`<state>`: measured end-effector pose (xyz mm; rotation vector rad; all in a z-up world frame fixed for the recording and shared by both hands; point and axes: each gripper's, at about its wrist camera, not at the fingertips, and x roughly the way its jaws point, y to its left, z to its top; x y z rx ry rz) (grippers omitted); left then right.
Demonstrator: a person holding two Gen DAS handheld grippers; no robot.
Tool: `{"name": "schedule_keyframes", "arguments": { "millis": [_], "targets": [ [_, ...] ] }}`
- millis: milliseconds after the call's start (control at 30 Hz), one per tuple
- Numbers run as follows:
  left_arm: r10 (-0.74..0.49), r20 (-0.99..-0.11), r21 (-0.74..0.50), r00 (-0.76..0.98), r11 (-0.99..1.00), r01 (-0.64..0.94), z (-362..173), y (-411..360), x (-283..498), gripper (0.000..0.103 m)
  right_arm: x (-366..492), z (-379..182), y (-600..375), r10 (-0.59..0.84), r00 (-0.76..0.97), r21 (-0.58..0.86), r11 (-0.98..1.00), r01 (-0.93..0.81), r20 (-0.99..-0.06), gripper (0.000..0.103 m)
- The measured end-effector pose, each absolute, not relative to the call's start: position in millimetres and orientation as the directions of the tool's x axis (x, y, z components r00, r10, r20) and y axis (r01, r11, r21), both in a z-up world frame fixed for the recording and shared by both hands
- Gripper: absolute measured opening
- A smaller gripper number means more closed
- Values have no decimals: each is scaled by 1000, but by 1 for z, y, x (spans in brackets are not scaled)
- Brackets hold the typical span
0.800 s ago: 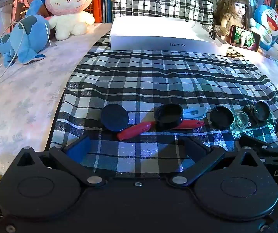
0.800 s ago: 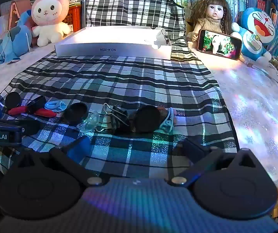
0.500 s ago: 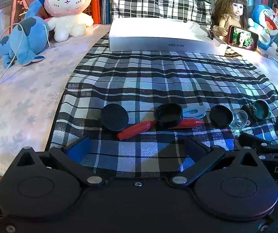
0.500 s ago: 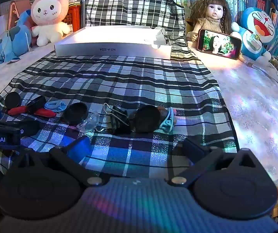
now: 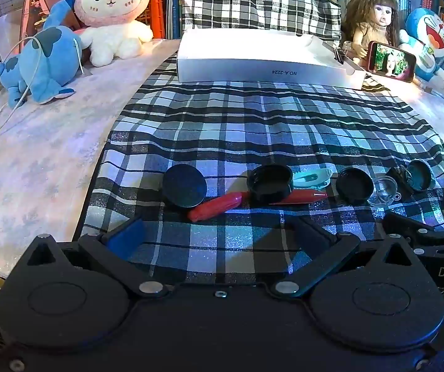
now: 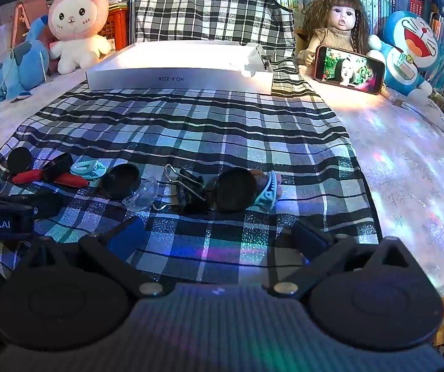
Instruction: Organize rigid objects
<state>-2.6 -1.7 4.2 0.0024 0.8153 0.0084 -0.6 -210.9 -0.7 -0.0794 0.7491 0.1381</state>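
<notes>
Okay, both grippers hang over the near edge of the plaid cloth (image 5: pixel 253 124) with nothing picked yet — left gripper (image 5: pixel 218 232) spread as wide as it goes, empty; right gripper (image 6: pixel 222 232) the same, empty.

Judging by the layout, the step is choosing a first piece and carrying it to the white box (image 5: pixel 262 62) at the far end of the cloth. The items lie in a row just ahead of the fingers. I'd start with the left, on the flat black cap (image 5: pixel 184 186) — it lies alone at the row's end, only touching the red piece (image 5: pixel 215 206) at its near edge. I'd come down steeper so the pads straddle the rim, close slowly, and watch that the red piece doesn't get dragged. The open black lid (image 5: pixel 270 179) sits on the red parts, so lifting it could roll them.

Count, as far as I can tell:
- black round caps or lids: four — two more are the lid (image 5: pixel 354 185) further right and the dark disc (image 6: pixel 235 189) by the right gripper
- red pieces: two, the second a pointed one (image 5: pixel 302 197)
- pale blue clip (image 5: pixel 311 178): one
- clear dome (image 5: pixel 383 187): one
- binder clip (image 6: pixel 187 190): at least one, overlap hides more
- teal comb-like piece (image 6: pixel 268 192): one
- white box: one
</notes>
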Motion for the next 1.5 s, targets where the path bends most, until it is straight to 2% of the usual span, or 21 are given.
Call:
{"name": "schedule_keyframes", "arguments": {
  "millis": [1500],
  "targets": [
    [13, -723, 8, 691, 1000, -11, 3, -4, -5, 103, -1, 1, -211, 96, 724, -22, 988, -152, -683, 103]
  ]
}}
